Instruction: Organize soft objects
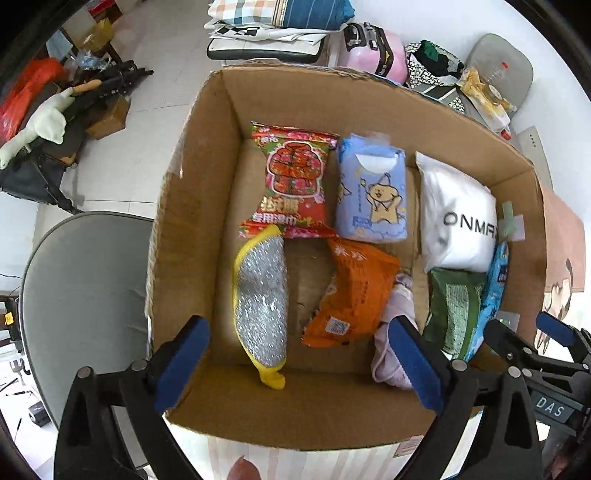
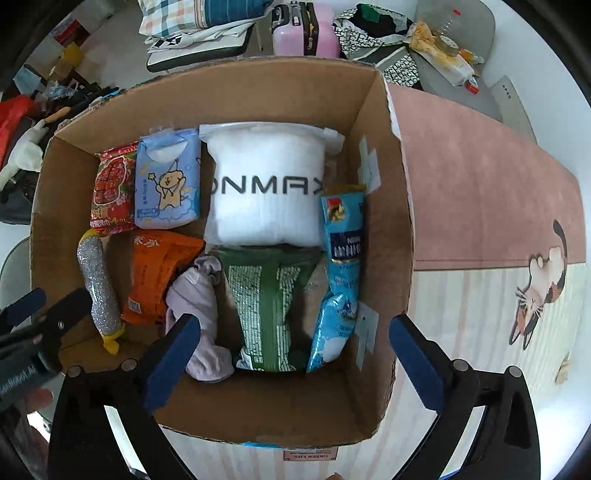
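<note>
An open cardboard box (image 1: 184, 221) (image 2: 391, 229) holds several soft items: a red floral pack (image 1: 295, 177), a blue tissue pack (image 1: 373, 192), a white ONMAX pillow bag (image 2: 266, 184), an orange pack (image 1: 351, 295), a silver-and-yellow scrubber (image 1: 262, 302), a lilac cloth (image 2: 199, 306), a green pack (image 2: 269, 302) and a blue pouch (image 2: 341, 273). My left gripper (image 1: 299, 365) is open and empty above the box's near edge. My right gripper (image 2: 291, 365) is open and empty above the near right part of the box.
The box stands on a striped mat with a pink part and a cat print (image 2: 539, 291). A grey chair (image 1: 81, 295) is left of the box. A pink suitcase (image 2: 306, 33), folded bedding (image 1: 277, 18) and clutter lie on the floor beyond.
</note>
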The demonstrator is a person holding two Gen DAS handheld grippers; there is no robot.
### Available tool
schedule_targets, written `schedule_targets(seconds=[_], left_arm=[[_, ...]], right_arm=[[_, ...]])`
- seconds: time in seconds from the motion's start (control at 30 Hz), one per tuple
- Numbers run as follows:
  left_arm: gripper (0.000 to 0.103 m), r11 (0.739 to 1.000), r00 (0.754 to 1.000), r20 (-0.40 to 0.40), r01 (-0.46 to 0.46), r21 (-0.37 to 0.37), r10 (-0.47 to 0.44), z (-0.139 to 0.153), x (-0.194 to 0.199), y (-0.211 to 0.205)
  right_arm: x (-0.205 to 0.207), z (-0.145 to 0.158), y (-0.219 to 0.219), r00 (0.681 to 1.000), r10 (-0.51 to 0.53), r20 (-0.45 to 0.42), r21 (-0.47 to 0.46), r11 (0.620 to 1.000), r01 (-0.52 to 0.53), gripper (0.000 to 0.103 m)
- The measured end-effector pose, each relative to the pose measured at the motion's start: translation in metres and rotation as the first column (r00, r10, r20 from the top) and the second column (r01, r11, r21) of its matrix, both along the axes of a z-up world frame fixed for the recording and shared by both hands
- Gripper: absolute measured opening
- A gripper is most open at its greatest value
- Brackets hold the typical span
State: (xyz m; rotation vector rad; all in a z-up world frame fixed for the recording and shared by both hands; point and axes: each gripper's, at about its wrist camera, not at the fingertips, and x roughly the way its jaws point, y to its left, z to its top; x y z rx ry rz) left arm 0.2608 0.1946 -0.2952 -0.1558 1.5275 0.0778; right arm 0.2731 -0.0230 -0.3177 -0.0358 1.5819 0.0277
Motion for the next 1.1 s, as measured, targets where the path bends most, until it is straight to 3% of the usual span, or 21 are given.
schedule_targets(seconds=[0.27,0.47,0.8,1.1], left_arm=[[0.1,1.0,1.0,0.013,0.006,0.013,-0.006,0.008,-0.009,-0.01],[0.1,1.0,0.996,0.087,0.015,0.027,-0.017,0.042,-0.021,-0.021],[0.1,0.994,0.959,0.27,0.065,0.084,-0.086,0.143,-0.077,-0.047],[0.1,0.994,0.899,0.43,0.053,0.097,-0.09,0.231,-0.135,-0.06]], right_arm=[[-0.014,0.008,-0.004,1.0,-0.016,0.015,-0.012,1.0,0.017,0.103],[-0.027,0.036,-0.011,0.998,-0.018,0.068,-0.007,1.0,0.018,0.103],[-0.083,0.148,-0.026,0.967,0.004,0.256,0.044,0.999,-0.016,0.103],[-0.148,0.26,-0.041,0.895,-0.01,0.445,0.063,0.998,-0.02,0.103]])
